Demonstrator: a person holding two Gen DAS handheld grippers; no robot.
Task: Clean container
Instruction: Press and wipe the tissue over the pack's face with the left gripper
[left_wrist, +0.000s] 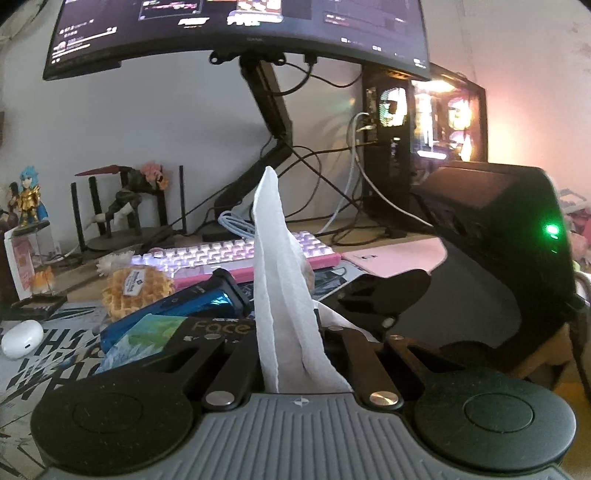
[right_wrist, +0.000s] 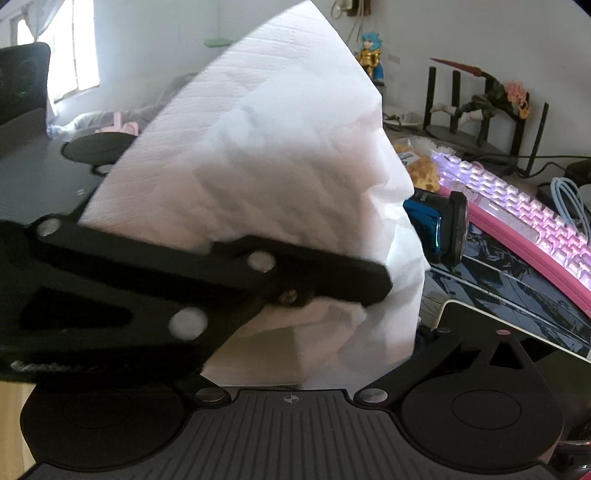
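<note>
A white tissue (left_wrist: 280, 277) stands up between the fingers of my left gripper (left_wrist: 290, 328), which is shut on its lower part. In the right wrist view the same tissue (right_wrist: 277, 166) fills the middle, and the left gripper (right_wrist: 365, 291) reaches in from the left, clamped on it. My right gripper (right_wrist: 314, 350) sits just below and behind the tissue with its linkages spread, open. Its black body (left_wrist: 498, 229) with a green light shows at the right of the left wrist view. No container can be made out in either view.
A pink keyboard (left_wrist: 240, 254) lies across the desk, with a blue shaver (left_wrist: 177, 310), a wrapped waffle (left_wrist: 136, 291) and a white earbud case (left_wrist: 22, 338) in front of it. A monitor (left_wrist: 221, 33) on an arm hangs overhead. A lit PC case (left_wrist: 424, 122) and figurines (left_wrist: 27, 199) stand behind.
</note>
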